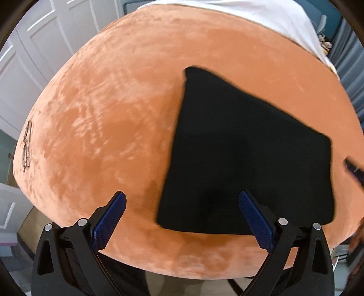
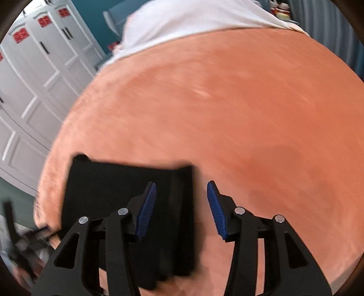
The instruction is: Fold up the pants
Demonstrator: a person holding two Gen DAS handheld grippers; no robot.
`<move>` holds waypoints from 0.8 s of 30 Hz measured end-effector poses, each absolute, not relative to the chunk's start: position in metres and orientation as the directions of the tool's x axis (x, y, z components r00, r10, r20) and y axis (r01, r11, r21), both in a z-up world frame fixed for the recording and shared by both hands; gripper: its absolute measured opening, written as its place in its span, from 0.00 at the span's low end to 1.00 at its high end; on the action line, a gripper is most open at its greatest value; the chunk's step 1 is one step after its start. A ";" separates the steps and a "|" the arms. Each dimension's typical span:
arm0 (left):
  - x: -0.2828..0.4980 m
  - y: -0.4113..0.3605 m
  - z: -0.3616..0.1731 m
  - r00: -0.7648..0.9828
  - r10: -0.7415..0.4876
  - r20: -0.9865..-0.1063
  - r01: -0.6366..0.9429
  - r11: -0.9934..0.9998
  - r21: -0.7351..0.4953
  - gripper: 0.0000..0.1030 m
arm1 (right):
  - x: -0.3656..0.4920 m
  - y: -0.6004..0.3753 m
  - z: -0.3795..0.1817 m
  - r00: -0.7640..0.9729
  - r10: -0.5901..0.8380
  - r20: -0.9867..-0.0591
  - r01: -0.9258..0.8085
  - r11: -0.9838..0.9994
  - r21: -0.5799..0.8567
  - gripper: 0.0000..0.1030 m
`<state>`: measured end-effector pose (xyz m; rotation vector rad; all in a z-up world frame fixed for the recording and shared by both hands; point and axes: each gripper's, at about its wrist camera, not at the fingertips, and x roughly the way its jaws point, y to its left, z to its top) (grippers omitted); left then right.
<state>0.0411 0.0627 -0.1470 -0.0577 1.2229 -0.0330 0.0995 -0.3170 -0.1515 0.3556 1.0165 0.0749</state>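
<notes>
While both claws hang over the bed (image 1: 118, 118), one pair of black pants (image 1: 245, 159) lies on its orange plush cover, folded into a flat, roughly square packet toward the near edge of the bed. I count two claws, each with two blue ribbed pads, and one strip of white sheet (image 1: 261, 16) across the far end of the bed. White panelled wardrobe doors (image 2: 34, 75) stand beyond the bed's left side.

Some things are hard to read. The pants are so dark that their layers and seams barely show; only in the right wrist view does a raised fold run along the packet's right edge (image 2: 182, 205), and that view is smeared with blur. A small dark marking on the cover's left edge (image 1: 26, 145) cannot be made out. In the left wrist view, only a dark sliver of the right claw (image 1: 353, 170) pokes in at the right margin, and in the right wrist view the left claw (image 2: 25, 239) is a blurred shape at the lower left.

The left claw (image 1: 182, 200) is above the bed's near edge, spread wide and holding nothing, its right pad (image 1: 254, 218) over the packet's near left corner. The right claw (image 2: 182, 191) is also spread and empty, above the packet's right edge, its left pad (image 2: 146, 211) over the black cloth and its right pad (image 2: 217, 211) over bare orange cover.
</notes>
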 end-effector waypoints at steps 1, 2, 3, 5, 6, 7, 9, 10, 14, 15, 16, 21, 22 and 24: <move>0.040 0.052 -0.142 0.346 -0.058 -0.937 0.006 0.998 -0.060 0.95 | 0.093 -0.323 -0.159 0.522 0.225 -0.823 0.104 0.941 0.323 0.44; 0.040 0.040 -0.138 0.348 -0.060 -0.936 0.028 0.998 -0.053 0.95 | 0.087 -0.327 -0.167 0.515 0.228 -0.826 0.102 0.941 0.323 0.43; 0.039 0.025 -0.135 0.349 -0.058 -0.935 0.048 0.998 -0.044 0.95 | 0.083 -0.330 -0.173 0.512 0.230 -0.828 0.098 0.942 0.322 0.42; 0.042 -0.001 -0.132 0.342 -0.032 -0.939 0.095 0.995 0.001 0.95 | 0.078 -0.326 -0.181 0.512 0.241 -0.825 0.065 0.946 0.316 0.41; 0.044 -0.012 -0.132 0.336 -0.017 -0.942 0.117 0.993 0.023 0.95 | 0.075 -0.320 -0.183 0.521 0.261 -0.812 0.023 0.947 0.319 0.41; 0.044 -0.025 -0.134 0.329 0.006 -0.944 0.138 0.989 0.054 0.95 | 0.074 -0.314 -0.184 0.527 0.275 -0.804 -0.012 0.948 0.317 0.41; 0.045 -0.041 -0.138 0.321 0.032 -0.947 0.152 0.985 0.085 0.95 | 0.072 -0.302 -0.185 0.541 0.331 -0.773 -0.093 0.937 0.336 0.41; 0.046 -0.047 -0.141 0.313 0.047 -0.949 0.155 0.983 0.100 0.95 | 0.071 -0.300 -0.185 0.543 0.349 -0.763 -0.113 0.931 0.346 0.41; 0.044 -0.060 -0.147 0.289 0.061 -0.955 0.156 0.982 0.110 0.95 | 0.074 -0.285 -0.182 0.530 0.444 -0.723 -0.191 0.893 0.408 0.41; 0.044 -0.063 -0.148 0.284 0.068 -0.956 0.159 0.980 0.117 0.95 | 0.074 -0.282 -0.179 0.532 0.476 -0.700 -0.216 0.876 0.432 0.43; 0.046 -0.064 -0.150 0.280 0.078 -0.957 0.163 0.978 0.128 0.95 | 0.076 -0.278 -0.177 0.530 0.508 -0.679 -0.241 0.858 0.453 0.43; 0.046 -0.061 -0.146 0.310 0.106 -0.945 0.168 0.972 0.164 0.95 | 0.078 -0.308 -0.176 0.597 0.443 -0.668 -0.127 0.875 0.467 0.41; 0.046 -0.060 -0.148 0.310 0.120 -0.943 0.163 0.971 0.177 0.95 | 0.077 -0.319 -0.181 0.605 0.373 -0.704 -0.060 0.903 0.426 0.42; 0.045 -0.057 -0.154 0.293 0.134 -0.947 0.156 0.970 0.186 0.95 | 0.075 -0.330 -0.190 0.589 0.239 -0.772 0.015 0.952 0.306 0.43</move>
